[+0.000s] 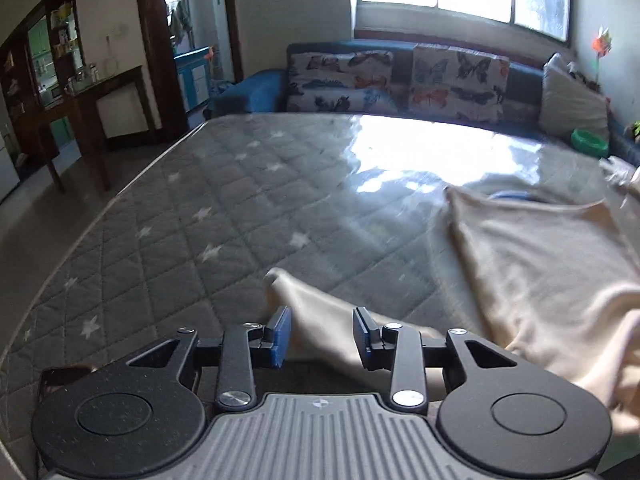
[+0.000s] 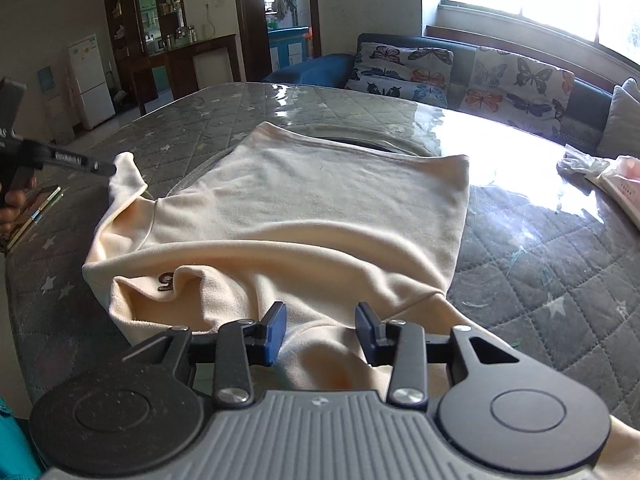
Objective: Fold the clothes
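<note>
Plainly, here is what I have under my claws.

Shirt: the cream shirt (image 2: 312, 216) lies spread over the middle of the right wrist view, its hem toward the top and a rumpled fold with a dark print at lower left; in the left wrist view its body fills the right side.
Feel: I judge it light, soft and limp; it will sag and crease, not slide much.
Left sleeve: the sleeve (image 1: 316, 320) runs up between my left fingers at the bottom centre.
Left claw: my left gripper (image 1: 322, 334) stands parted around that sleeve, pads not pressing.
Right claw: my right gripper (image 2: 322, 332) is likewise parted over the cloth at the bottom centre, gripping nothing.
Where to grip: I would pinch the sleeve end and the shoulder seam, at doubled edges.
Surface: quilted grey star-patterned cover (image 1: 192, 216) under glossy clear plastic.
</note>
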`<action>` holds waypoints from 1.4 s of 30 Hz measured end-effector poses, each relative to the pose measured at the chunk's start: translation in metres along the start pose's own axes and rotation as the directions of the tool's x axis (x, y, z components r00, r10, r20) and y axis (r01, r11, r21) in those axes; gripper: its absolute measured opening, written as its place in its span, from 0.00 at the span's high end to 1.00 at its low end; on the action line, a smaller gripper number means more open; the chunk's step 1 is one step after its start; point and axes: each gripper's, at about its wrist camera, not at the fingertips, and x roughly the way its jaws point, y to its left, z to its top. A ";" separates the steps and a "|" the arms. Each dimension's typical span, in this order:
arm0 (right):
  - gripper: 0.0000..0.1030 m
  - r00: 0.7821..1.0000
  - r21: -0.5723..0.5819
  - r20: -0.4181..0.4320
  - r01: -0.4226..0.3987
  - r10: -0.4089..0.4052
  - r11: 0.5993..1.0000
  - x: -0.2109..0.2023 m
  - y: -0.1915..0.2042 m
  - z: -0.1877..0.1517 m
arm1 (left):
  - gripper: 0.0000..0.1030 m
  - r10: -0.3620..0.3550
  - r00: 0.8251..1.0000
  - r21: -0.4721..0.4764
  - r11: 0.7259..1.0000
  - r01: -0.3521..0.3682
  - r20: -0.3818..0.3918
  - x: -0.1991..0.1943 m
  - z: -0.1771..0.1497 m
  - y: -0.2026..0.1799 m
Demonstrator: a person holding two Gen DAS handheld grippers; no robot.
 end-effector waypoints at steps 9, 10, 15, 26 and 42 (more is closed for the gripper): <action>0.60 1.000 0.015 0.002 -0.007 0.007 1.000 -0.001 -0.001 -0.003 | 0.53 0.090 0.988 -0.006 0.996 -0.092 -0.123 0.049 0.007 -0.018; 0.60 1.000 0.014 -0.001 -0.008 0.008 1.000 -0.001 -0.002 -0.004 | 0.53 0.086 0.990 -0.012 0.996 -0.088 -0.115 0.048 0.005 -0.016; 0.60 1.000 0.011 -0.004 -0.007 0.007 1.000 0.000 -0.002 -0.004 | 0.76 0.052 0.994 -0.032 0.998 -0.055 -0.092 0.045 0.001 -0.002; 0.59 1.000 0.019 -0.009 0.001 -0.001 1.000 0.002 -0.001 -0.003 | 0.98 -0.083 0.976 -0.159 0.981 0.116 0.201 -0.012 -0.018 0.071; 0.56 1.000 0.021 -0.007 0.004 -0.004 1.000 0.001 0.000 -0.005 | 0.46 -0.060 0.998 0.024 0.998 0.060 0.002 0.032 -0.001 -0.003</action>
